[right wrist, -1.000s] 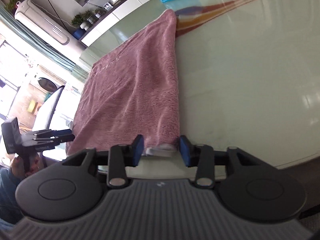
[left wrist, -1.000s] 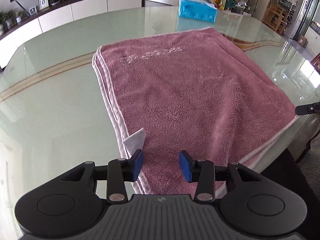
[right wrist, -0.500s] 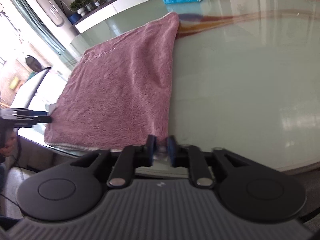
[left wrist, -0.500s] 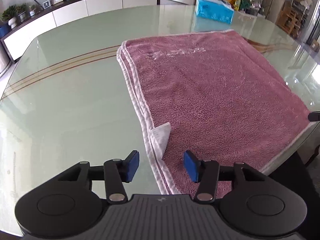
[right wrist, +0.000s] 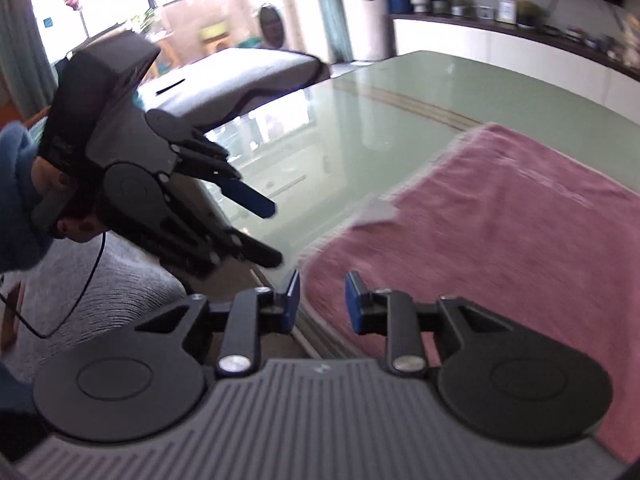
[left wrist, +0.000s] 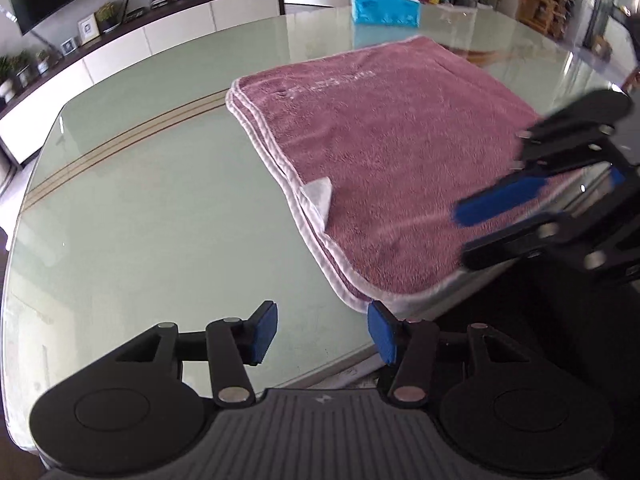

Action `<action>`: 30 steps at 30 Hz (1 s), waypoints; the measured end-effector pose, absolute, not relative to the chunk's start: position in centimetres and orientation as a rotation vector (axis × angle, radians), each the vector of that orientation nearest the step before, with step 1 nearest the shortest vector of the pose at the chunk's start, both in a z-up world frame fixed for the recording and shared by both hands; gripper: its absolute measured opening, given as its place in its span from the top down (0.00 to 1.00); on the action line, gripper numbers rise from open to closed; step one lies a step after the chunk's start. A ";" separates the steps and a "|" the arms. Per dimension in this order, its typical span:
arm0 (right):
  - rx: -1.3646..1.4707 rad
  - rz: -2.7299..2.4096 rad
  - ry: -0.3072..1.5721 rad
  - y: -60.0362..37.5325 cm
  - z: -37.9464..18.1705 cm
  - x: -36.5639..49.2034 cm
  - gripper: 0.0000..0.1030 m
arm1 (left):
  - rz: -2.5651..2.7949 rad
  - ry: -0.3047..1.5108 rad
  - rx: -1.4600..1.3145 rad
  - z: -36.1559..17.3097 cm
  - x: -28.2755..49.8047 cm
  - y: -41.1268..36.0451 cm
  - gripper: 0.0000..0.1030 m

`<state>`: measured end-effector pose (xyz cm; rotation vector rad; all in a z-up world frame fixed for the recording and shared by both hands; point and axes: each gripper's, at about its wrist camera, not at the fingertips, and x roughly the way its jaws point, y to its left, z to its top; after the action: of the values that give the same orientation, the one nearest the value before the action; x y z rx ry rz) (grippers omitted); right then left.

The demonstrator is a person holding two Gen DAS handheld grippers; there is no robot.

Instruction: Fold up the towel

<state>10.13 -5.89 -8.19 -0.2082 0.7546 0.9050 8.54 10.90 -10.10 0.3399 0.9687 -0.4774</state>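
Towel: the pink towel (left wrist: 392, 160) lies folded flat on the glass table (left wrist: 152, 216), toward the right and near part of the top, its layered white-trimmed edges stacked along the left side and its near edge running along the table's near rim.
Label: a white tag (left wrist: 318, 196) stands up from the towel's left hem, about halfway along that side.
Your left gripper (left wrist: 322, 334): it hangs over the table's near edge, just beside the towel's near left corner. Its blue pads are parted with only bare glass between them; the right pad sits right by the corner but no cloth is caught, so this one is released.
Your right gripper (right wrist: 322, 300): it hovers low over the towel's near edge at the table rim, blurred in the left camera. Its jaws are narrowing at this moment, with a clear gap between the pads; towel pile shows through the gap, but the pads do not press on it.
Your left hand (right wrist: 52, 184): wrapped round the left gripper's handle, with a blue sleeve (right wrist: 18, 200) at the wrist.
Far side: a blue tissue pack (left wrist: 384, 6) rests on the far part of the table, well apart from the towel.
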 end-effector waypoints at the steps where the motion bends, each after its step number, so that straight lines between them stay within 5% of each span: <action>1: -0.230 0.913 0.757 -4.8 -8.6 10.4 0.76 | -0.481 0.966 0.351 -10.2 8.4 10.9 0.48; 8: -0.251 0.906 0.805 -2.8 -10.1 11.0 0.76 | -0.501 0.954 0.360 -10.5 8.5 11.5 0.48; 20: -0.036 0.847 0.925 -4.9 -10.9 13.0 0.92 | -0.529 0.921 0.322 -10.0 8.5 12.3 0.48; 30: 0.211 0.750 0.768 -13.6 -5.6 13.3 0.92 | -0.610 0.877 0.302 -9.4 11.3 8.1 0.48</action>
<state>13.31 -13.59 -5.60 0.2107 0.7681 0.7496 11.29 8.13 -9.39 0.3019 0.8765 -0.6104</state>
